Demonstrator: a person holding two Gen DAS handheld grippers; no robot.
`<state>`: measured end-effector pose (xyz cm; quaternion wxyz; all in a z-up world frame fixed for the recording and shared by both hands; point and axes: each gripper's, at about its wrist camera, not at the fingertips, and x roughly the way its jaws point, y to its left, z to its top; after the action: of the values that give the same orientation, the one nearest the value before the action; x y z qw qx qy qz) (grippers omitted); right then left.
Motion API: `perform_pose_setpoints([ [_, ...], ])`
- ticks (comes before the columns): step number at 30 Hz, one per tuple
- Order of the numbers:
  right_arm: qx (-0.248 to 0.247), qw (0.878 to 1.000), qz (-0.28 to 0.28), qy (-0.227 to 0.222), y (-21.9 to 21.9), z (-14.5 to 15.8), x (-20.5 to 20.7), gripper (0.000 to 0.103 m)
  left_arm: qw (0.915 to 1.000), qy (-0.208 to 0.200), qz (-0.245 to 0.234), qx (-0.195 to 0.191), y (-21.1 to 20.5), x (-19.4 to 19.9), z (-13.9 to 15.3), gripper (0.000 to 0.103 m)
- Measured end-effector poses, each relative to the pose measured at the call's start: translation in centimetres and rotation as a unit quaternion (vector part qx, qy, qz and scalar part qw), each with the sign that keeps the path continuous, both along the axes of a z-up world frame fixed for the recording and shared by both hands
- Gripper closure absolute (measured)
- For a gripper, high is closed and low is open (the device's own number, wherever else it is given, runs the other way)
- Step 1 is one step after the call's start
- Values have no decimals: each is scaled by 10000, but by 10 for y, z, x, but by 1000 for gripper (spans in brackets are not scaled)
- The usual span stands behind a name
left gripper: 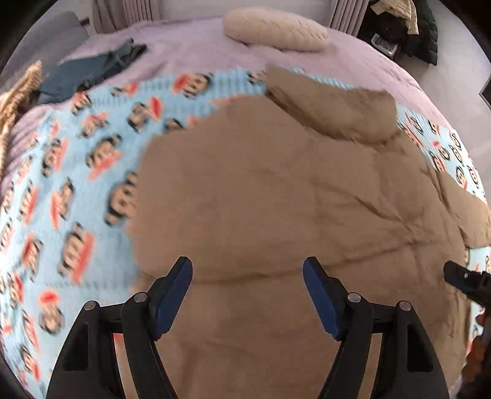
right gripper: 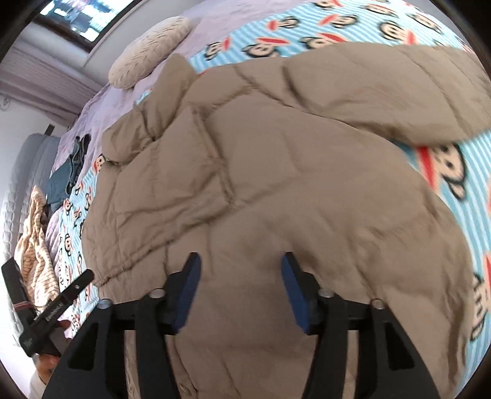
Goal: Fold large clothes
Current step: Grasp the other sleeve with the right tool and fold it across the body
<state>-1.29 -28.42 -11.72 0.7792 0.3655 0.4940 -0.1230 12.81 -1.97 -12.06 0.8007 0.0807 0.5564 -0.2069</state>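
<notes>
A large tan quilted jacket [left gripper: 291, 190] [right gripper: 251, 190] lies spread on a light blue blanket printed with cartoon monkeys [left gripper: 76, 159] [right gripper: 454, 172]. My left gripper [left gripper: 248, 270] hovers over the jacket's near part, jaws wide apart with nothing between the blue pads. My right gripper [right gripper: 241, 264] is likewise open above the jacket, pads clear of the fabric. One sleeve [right gripper: 383, 89] stretches across the far right in the right wrist view. Each gripper shows at the edge of the other's view: the right [left gripper: 466, 282], the left [right gripper: 46, 313].
The bed has a lilac cover [left gripper: 353, 61]. A cream pillow [left gripper: 273, 29] [right gripper: 150, 46] lies at its far end. A dark teal garment [left gripper: 92, 73] [right gripper: 69, 172] and a striped beige one [left gripper: 18, 92] [right gripper: 36, 239] lie to the left. Dark clothes [left gripper: 408, 27] sit on the floor.
</notes>
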Motion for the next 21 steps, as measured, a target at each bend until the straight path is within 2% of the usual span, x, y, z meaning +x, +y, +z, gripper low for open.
perform_pose_setpoints([
  [2,9,9999,-118,-13,-6,1,-13,34,10000,9,21,-16,-12,-10,-1,0],
  [6,1,9991,-419,-36,-30,4,-42,26,9999,-49,-106,-6,-39,-28,9,0],
  [9,44,9985,-555,1,-47,2,-56,26,9993,-139,-323,136,-62,-40,14,0],
  [12,160,9975,-691,-6,-66,0,-70,26,9989,-172,-342,284,-81,-49,14,0],
  [15,298,9951,-924,-161,-89,-1,-85,16,9986,-140,-282,428,-101,-58,8,0],
  [21,461,9874,-1428,-506,-141,-5,-115,14,9977,-41,-465,495,-136,-77,-2,0],
])
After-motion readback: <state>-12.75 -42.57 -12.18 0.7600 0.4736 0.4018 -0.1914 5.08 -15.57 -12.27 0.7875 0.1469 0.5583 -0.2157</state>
